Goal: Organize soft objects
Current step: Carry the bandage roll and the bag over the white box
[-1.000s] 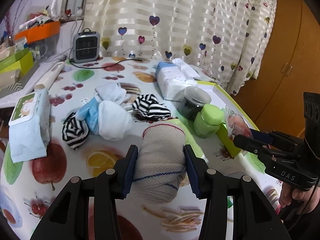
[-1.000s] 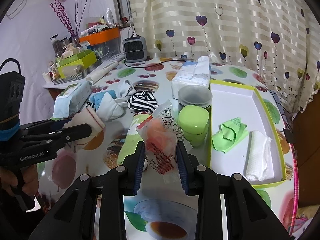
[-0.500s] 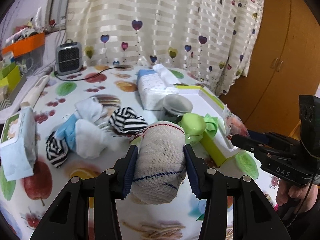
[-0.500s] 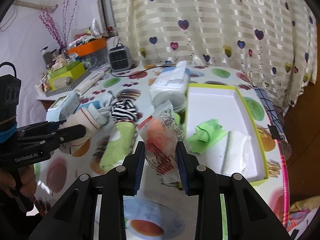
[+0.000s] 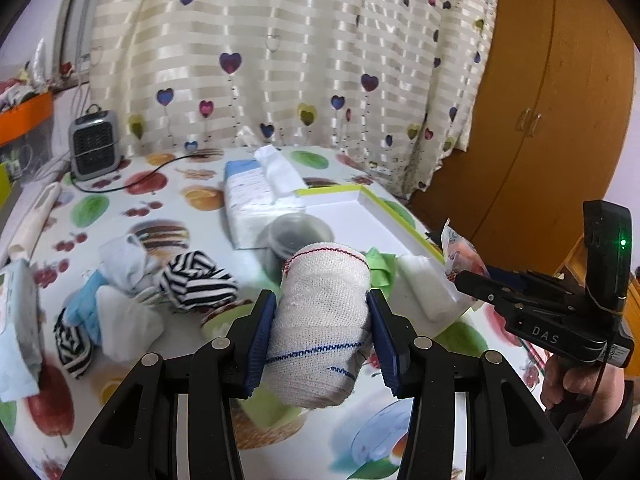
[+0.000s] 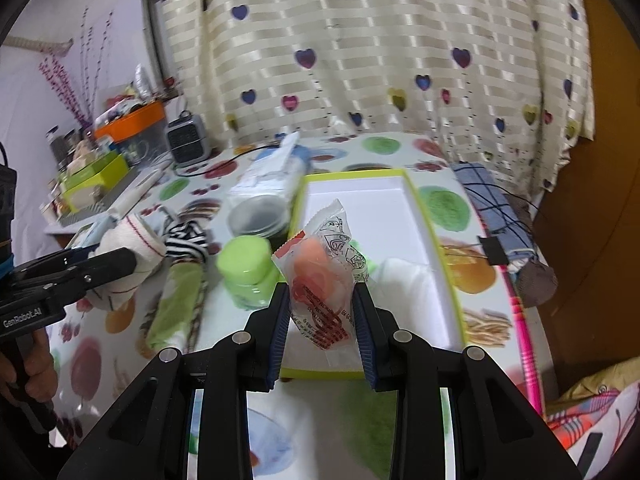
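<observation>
Left tool [image 5: 322, 330] grips a rolled cloth [image 5: 320, 320], long axis pointing forward; right tool [image 6: 322, 320] grips an upright packet [image 6: 326, 268] above the tray's near edge [image 6: 320, 372]

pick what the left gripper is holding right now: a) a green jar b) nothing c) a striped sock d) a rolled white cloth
d: in the left wrist view the left gripper has its blue pads pressed on both sides of a rolled white cloth with a red line at the top and blue stitching lower down.
</observation>
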A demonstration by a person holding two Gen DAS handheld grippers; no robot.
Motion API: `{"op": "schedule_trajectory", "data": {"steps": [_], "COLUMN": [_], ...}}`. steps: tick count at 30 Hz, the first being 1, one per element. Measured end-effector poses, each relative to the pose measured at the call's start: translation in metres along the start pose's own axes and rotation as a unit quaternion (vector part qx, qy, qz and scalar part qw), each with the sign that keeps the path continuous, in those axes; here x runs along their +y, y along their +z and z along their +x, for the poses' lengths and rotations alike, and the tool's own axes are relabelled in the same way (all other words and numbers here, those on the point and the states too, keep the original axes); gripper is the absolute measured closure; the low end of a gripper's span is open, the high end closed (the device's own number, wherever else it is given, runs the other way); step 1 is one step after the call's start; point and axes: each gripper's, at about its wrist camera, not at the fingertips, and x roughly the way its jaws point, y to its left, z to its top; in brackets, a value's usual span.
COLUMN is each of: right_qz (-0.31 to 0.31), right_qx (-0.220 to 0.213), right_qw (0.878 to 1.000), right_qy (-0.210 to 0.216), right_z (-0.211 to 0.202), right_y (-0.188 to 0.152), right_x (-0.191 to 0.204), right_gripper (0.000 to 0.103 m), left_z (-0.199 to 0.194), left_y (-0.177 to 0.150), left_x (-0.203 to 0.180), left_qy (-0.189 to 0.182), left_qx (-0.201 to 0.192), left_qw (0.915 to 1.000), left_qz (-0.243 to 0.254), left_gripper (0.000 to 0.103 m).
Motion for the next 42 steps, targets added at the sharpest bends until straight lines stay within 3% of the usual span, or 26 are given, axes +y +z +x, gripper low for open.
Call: {"op": "schedule_trajectory", "data": {"steps": [11,23,25,28,42], "right_qz": [0.022,0.028,0.025,0.015,-0.022], "right_qx": [0.017,0.069,0.072,0.070,0.029], "right_qw": [0.999,0.997,0.997,0.997,0.999], "right_qy": [-0.016,0.019,0.020,0.017,0.030], "right_z": [0.017,0.065,0.067,0.066,0.038], "right_y": [-0.001,-0.013,-0.014,-0.015,-0.010], "right_x": [-0.023,-0.018,-0.018,-0.017,-0.019], "right_gripper": [0.070,0.070,0.066,0.056,0.055], "left_z": [0.017,0.032,0.035,0.041,0.064], "left_y": [0.010,0.025,0.027,0.030,0.046], "left_x": [-0.012,-0.018,-0.021,-0.026,-0.052], "left_qy": [-0.015,-0.020,-0.022,-0.027,-0.043], "left_qx": [0.006,0.006,0.007,0.009,0.015], "left_qw": [0.9999,0.9997,0.9996,0.9994,0.9983], "left_qz": [0.005,0.011,0.014,0.019,0.037], "left_gripper": [0.058,0.058,0.058,0.058,0.058]}}
